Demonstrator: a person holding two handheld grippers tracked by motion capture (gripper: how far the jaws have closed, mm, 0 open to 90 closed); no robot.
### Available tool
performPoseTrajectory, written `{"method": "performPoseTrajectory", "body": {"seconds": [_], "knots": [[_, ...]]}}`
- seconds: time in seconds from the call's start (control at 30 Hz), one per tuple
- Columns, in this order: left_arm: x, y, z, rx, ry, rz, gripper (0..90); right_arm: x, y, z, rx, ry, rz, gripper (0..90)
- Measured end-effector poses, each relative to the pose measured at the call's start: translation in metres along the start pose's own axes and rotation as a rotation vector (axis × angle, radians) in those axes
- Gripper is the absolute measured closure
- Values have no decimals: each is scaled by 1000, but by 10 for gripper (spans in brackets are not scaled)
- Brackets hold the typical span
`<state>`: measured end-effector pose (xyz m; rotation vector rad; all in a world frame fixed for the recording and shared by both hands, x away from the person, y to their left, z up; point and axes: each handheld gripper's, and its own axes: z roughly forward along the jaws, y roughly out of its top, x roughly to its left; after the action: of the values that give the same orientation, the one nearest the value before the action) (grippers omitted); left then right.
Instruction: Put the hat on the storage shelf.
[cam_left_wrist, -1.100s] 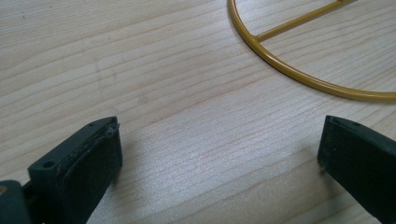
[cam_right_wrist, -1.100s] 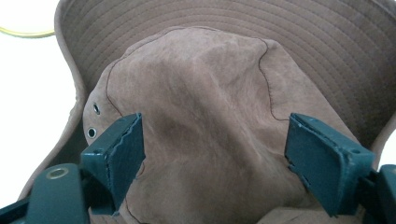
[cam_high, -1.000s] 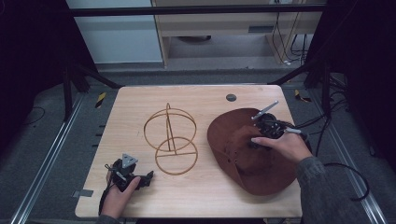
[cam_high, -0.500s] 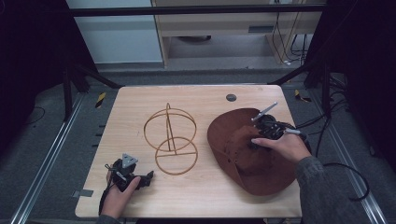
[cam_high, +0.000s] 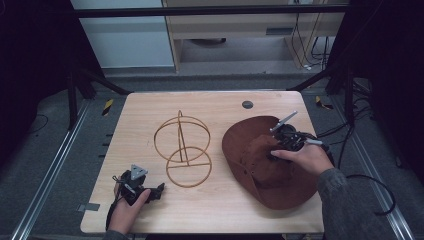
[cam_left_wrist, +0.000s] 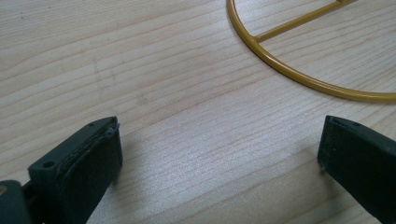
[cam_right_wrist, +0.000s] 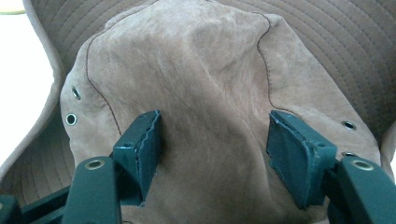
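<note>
Right claw (cam_right_wrist: 212, 154) has slid a bit toward 7 o'clock onto the crown of the brown hat (cam_high: 265, 165), jaws apart either side, not pinching yet. Hat lies on the surface (cam_high: 150, 110) at 3 o'clock of the wire stand (cam_high: 182, 150). Left claw (cam_left_wrist: 219, 154) rests open at 7 o'clock, so nothing's hung yet.

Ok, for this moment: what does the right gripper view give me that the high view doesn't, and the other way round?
Right gripper view alone: close detail of the brown hat, meaning its suede-like crown, metal eyelets, stitched brim, and the open jaws set either side of the crown's ridge.

High view alone: the layout, with the gold wire stand mid-table, the left gripper near the table's front edge, and a dark round mark on the far side of the table.

Both: the hat with the right gripper over its crown.
</note>
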<state>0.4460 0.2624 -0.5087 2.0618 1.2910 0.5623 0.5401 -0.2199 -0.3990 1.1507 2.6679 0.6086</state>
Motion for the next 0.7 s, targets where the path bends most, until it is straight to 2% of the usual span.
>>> {"method": "performPoseTrajectory", "body": {"seconds": [0.13, 0.23, 0.33, 0.43, 0.47, 0.7], "knots": [[0, 0, 0, 0, 0, 0, 0, 0, 0, 0, -3, -1, 2, 380], [0, 0, 0, 0, 0, 0, 0, 0, 0, 0, -6, 1, -9, 436], [0, 0, 0, -3, 0, -6, 0, 1, -1, 0, -2, 1, -20, 521], [0, 0, 0, -4, -1, -7, 0, 1, -1, 1, 9, -6, -35, 662], [-1, 0, 0, -4, 0, -8, 0, 1, -1, 1, 9, -6, -35, 662], [0, 0, 0, -4, 0, -7, 0, 2, -2, 4, 27, 24, -26, 824]]}}
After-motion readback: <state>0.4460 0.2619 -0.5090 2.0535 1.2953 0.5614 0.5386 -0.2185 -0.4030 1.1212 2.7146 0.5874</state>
